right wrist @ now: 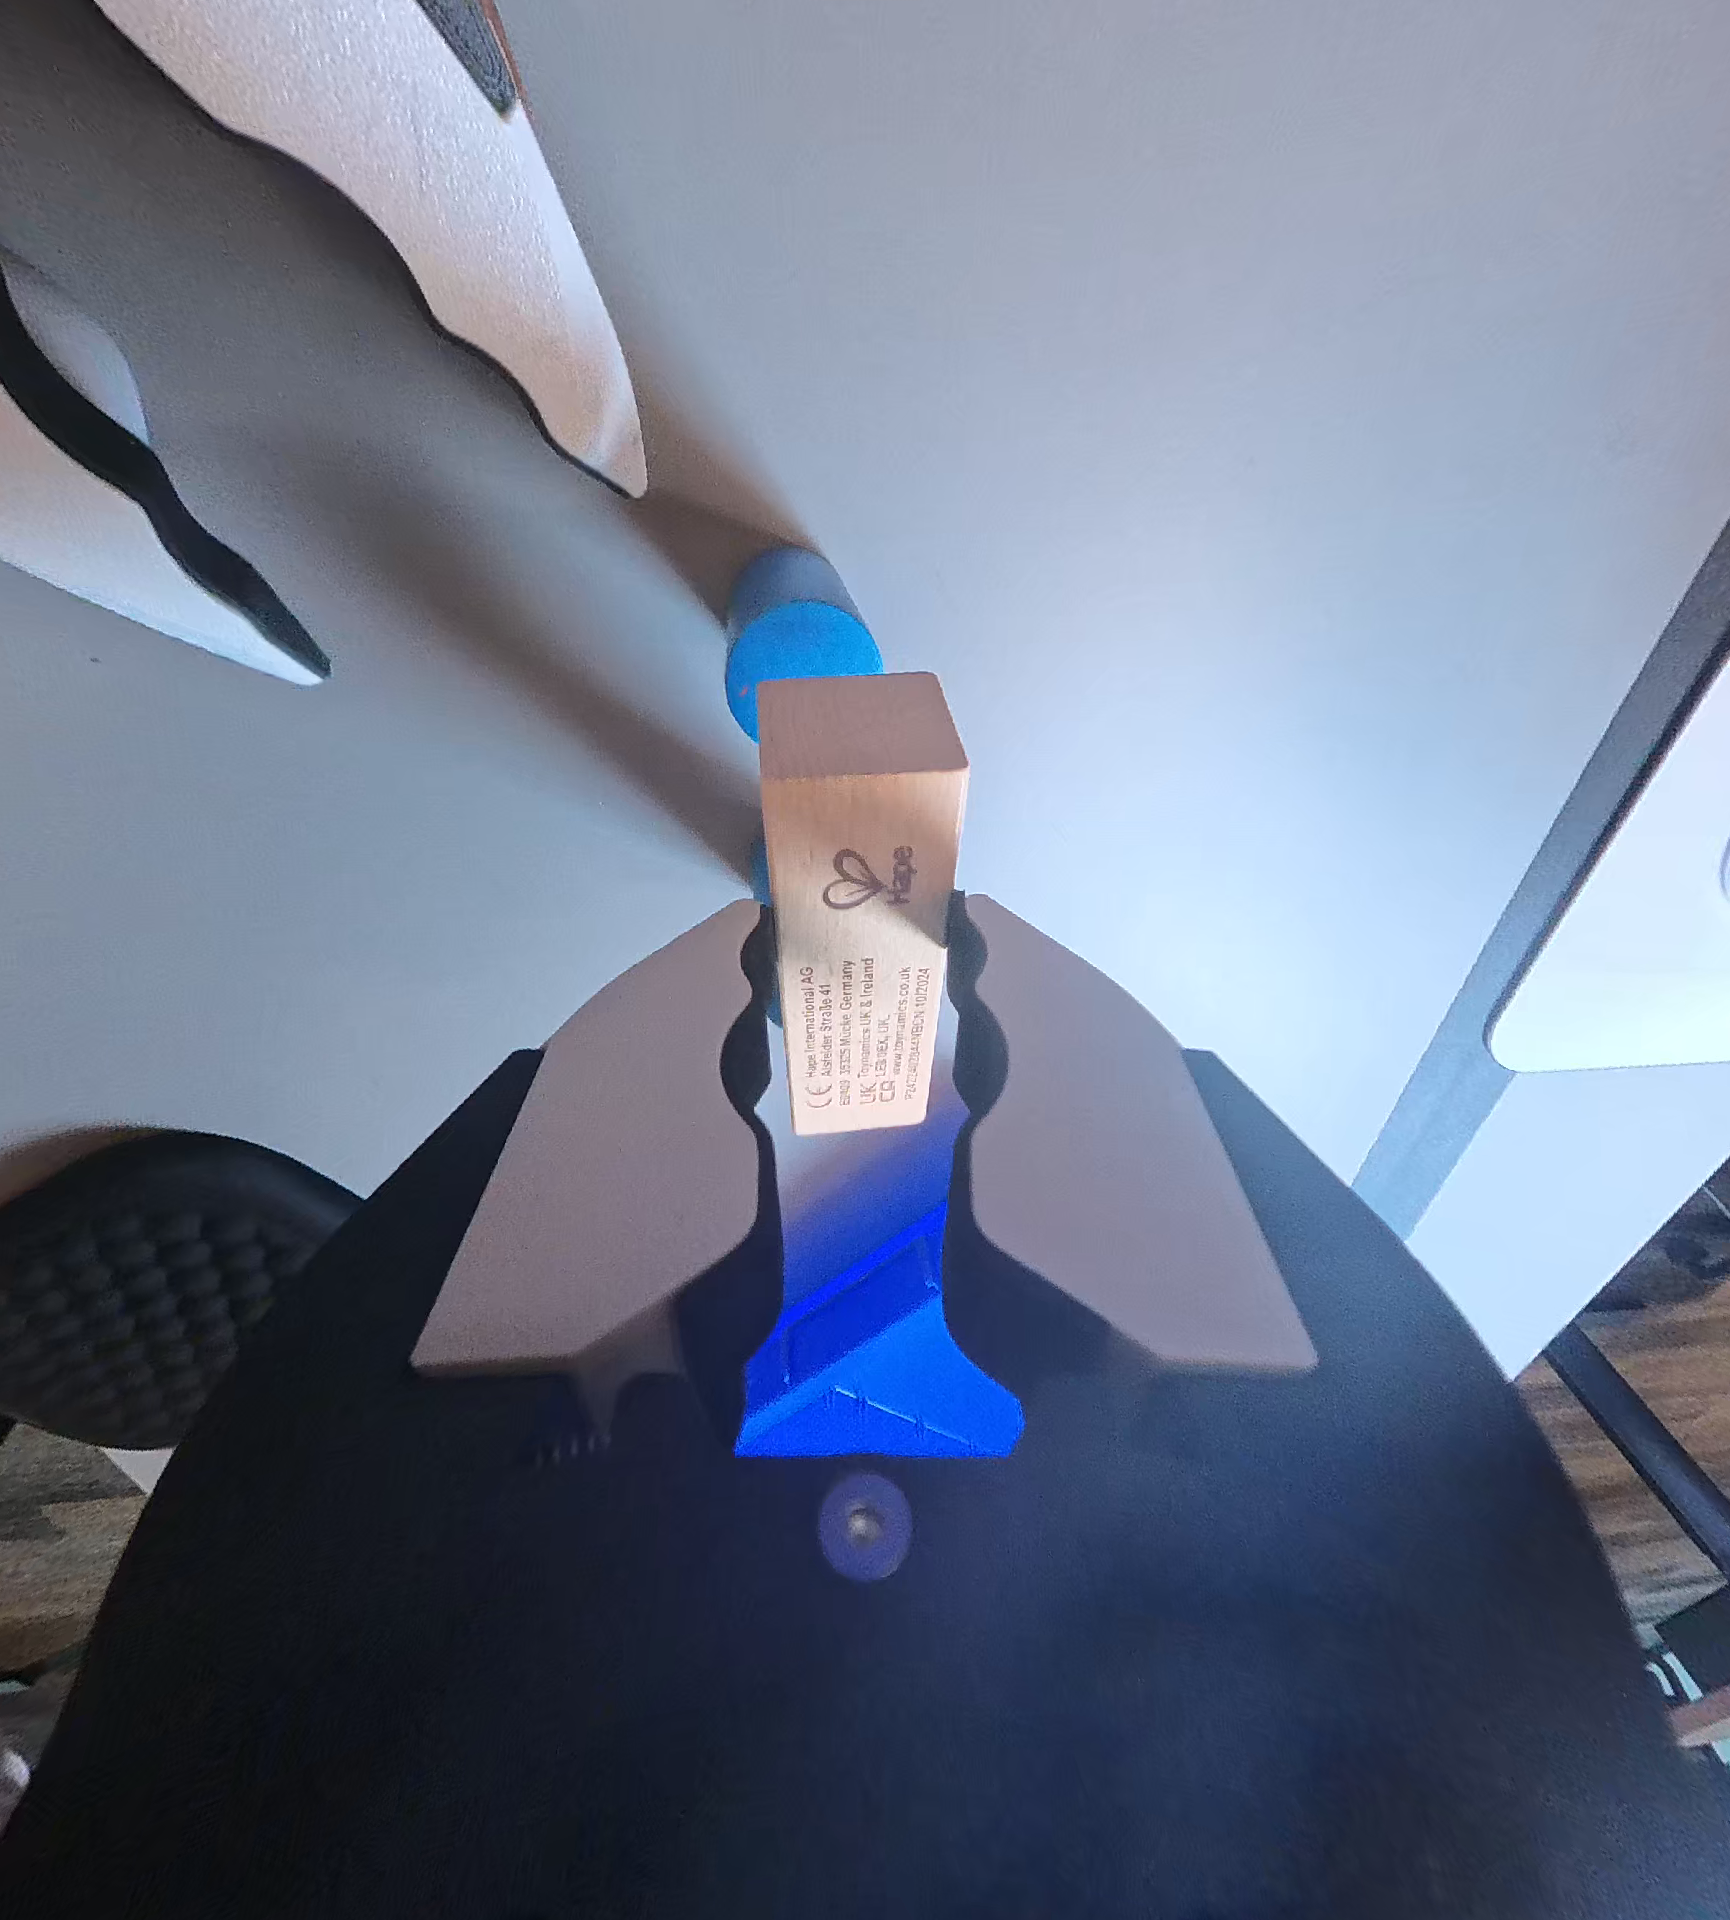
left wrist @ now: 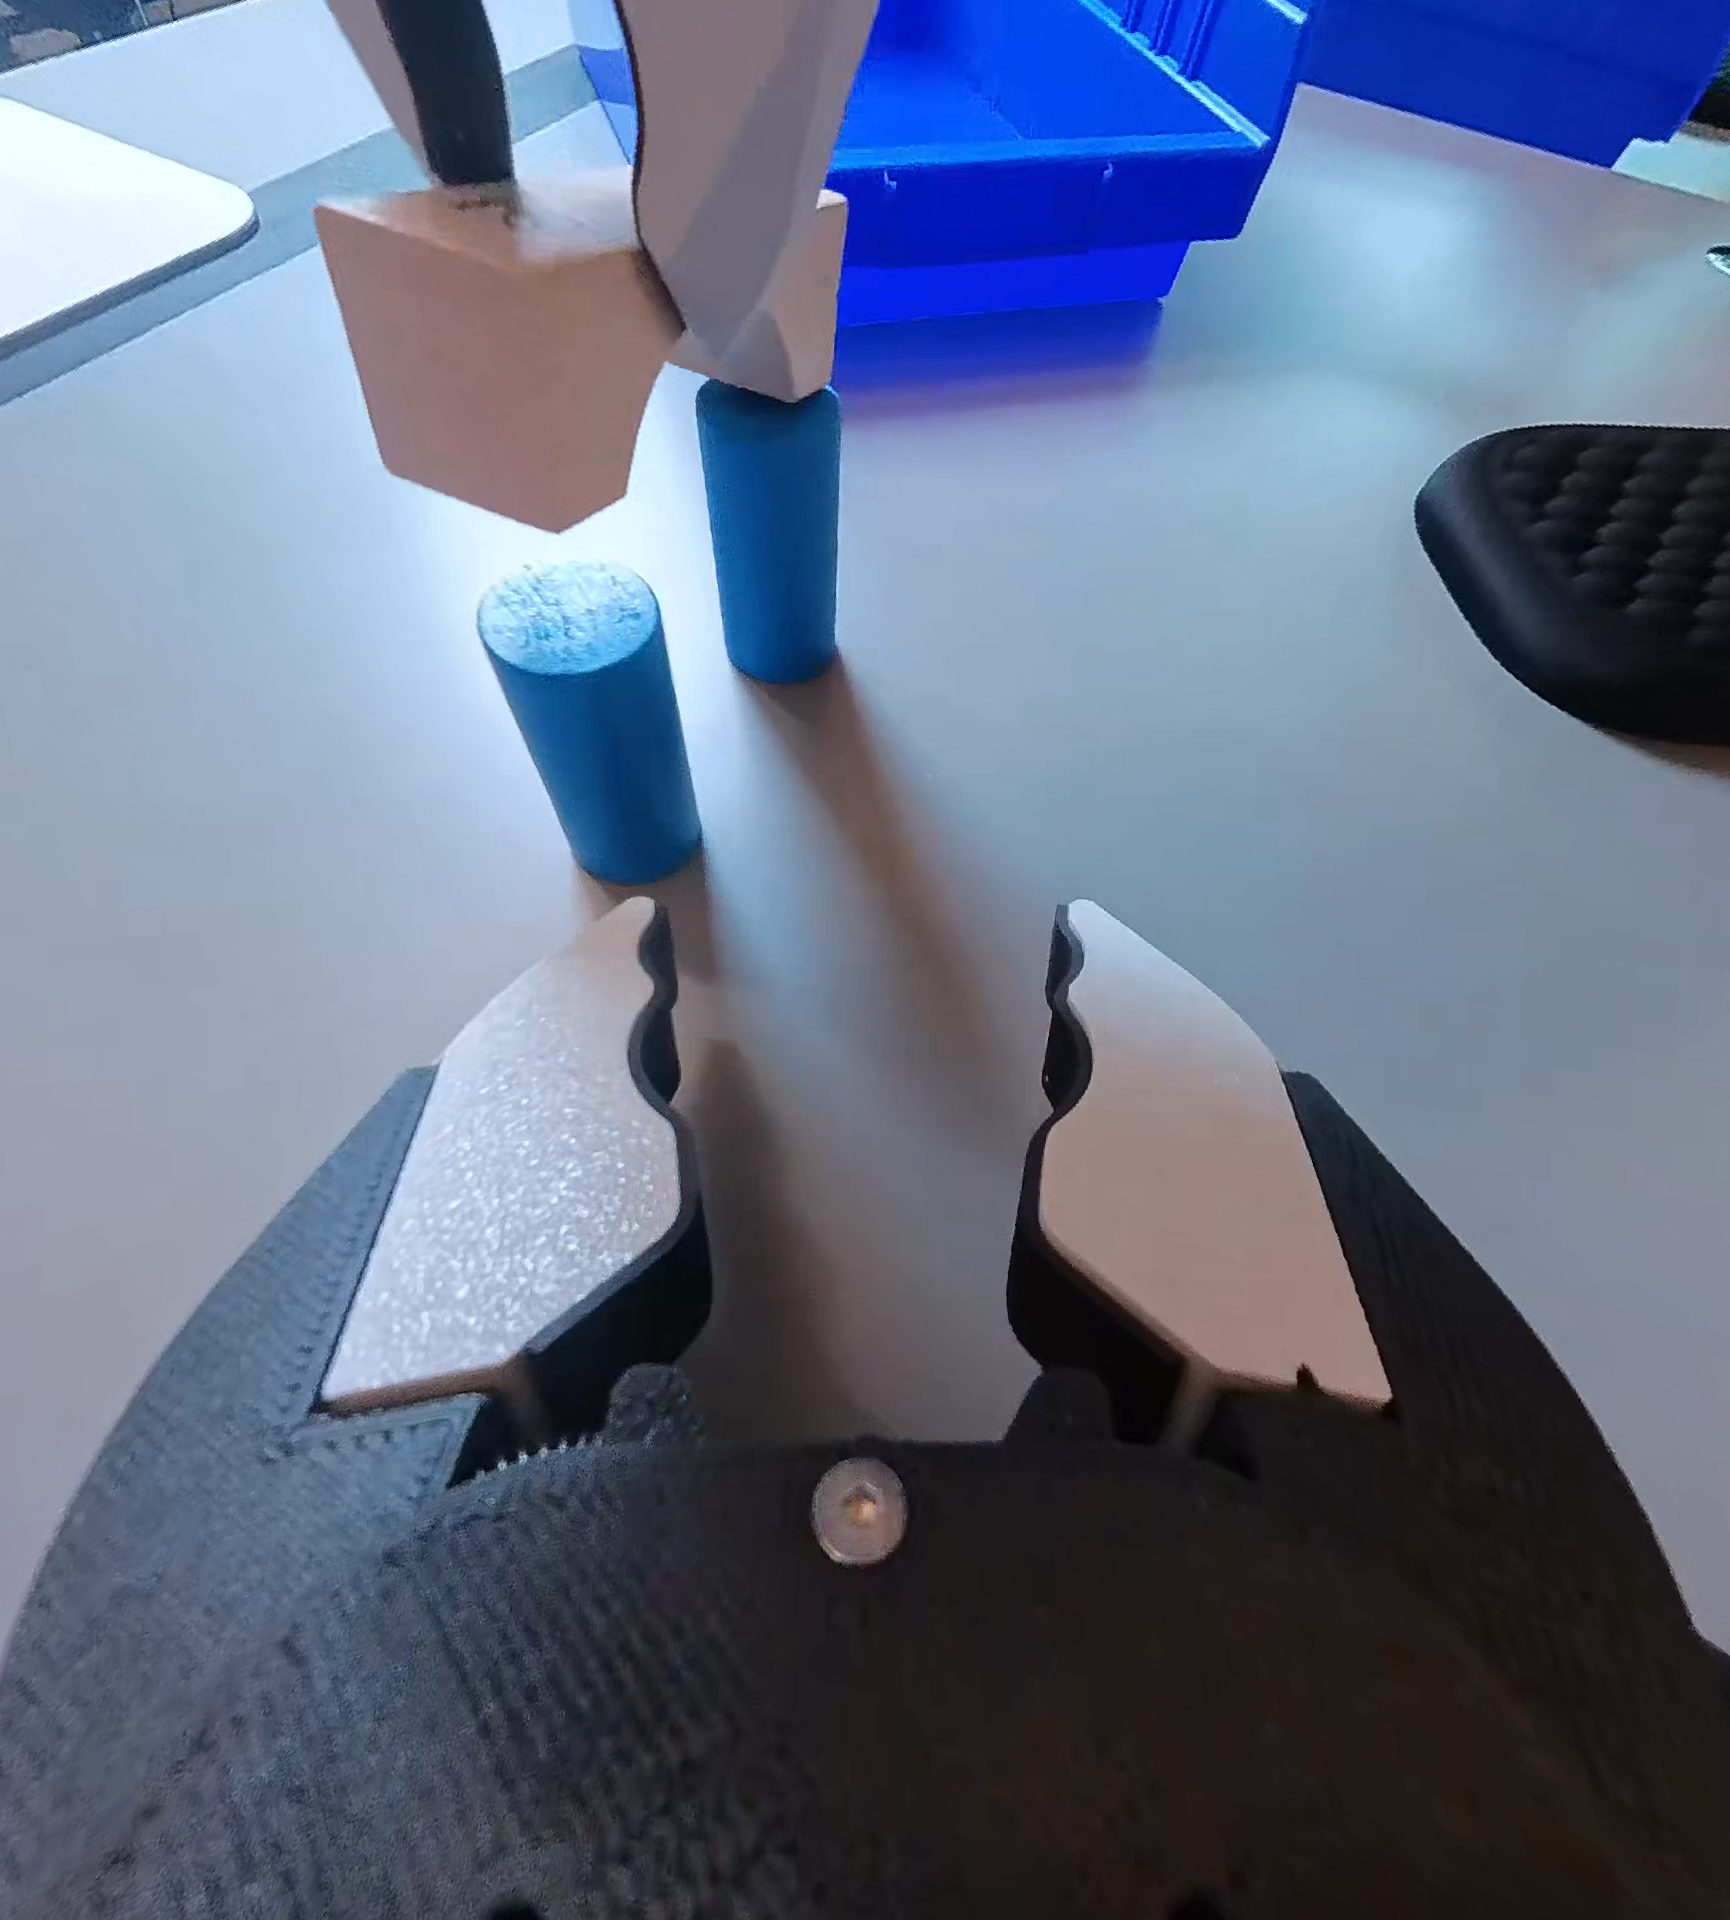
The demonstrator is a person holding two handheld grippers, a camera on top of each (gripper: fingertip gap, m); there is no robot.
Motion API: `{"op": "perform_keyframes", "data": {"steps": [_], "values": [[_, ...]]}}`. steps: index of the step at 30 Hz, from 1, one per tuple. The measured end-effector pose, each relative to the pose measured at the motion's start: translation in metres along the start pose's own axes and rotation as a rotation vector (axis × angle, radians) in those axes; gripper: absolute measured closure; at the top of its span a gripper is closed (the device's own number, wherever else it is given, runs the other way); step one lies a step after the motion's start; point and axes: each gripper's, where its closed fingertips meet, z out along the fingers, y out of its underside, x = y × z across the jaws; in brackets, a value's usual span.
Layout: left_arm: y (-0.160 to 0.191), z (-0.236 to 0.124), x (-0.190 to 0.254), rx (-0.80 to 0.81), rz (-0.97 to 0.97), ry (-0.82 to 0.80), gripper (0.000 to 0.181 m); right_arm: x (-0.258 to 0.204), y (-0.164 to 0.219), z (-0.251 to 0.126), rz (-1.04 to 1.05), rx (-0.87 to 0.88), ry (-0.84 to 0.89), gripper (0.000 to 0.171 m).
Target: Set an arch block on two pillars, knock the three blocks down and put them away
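My right gripper [right wrist: 859,912] is shut on a plain wooden arch block [right wrist: 861,790] and points down at the table. In the left wrist view the block [left wrist: 487,353] hangs tilted from that gripper [left wrist: 622,281]. Its far end touches the top of the far blue pillar [left wrist: 773,530]. Its near end hovers above the near blue pillar [left wrist: 586,727], apart from it. Both pillars stand upright. One pillar [right wrist: 799,644] shows past the block in the right wrist view. My left gripper [left wrist: 861,925] is open and empty, low over the table just in front of the near pillar; it also shows in the right wrist view [right wrist: 471,577].
A blue bin [left wrist: 1027,187] stands just behind the pillars, with another blue bin behind it at the right. A black mesh pad [left wrist: 1650,582] reaches over the table edge at right. A white monitor base [left wrist: 61,229] sits at far left. The grey table [left wrist: 1256,987] carries all of these. Some 10 cm of space lies between my two pairs of fingers. The white monitor base [left wrist: 61,229] sits 30 cm or so from the ends of my right fingers.
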Motion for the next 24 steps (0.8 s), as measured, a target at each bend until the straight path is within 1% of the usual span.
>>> {"op": "perform_keyframes", "data": {"steps": [10,24], "values": [[-0.0005,0.0012,0.0005,0.006,0.006,-0.007,0.111,-0.0049,-0.0039,0.0083,-0.002,0.006,-0.004,0.14],[-0.0019,0.001,0.0005,0.015,0.013,-0.015,0.111,-0.0068,-0.006,0.0107,-0.004,0.027,-0.01,0.14]]}}
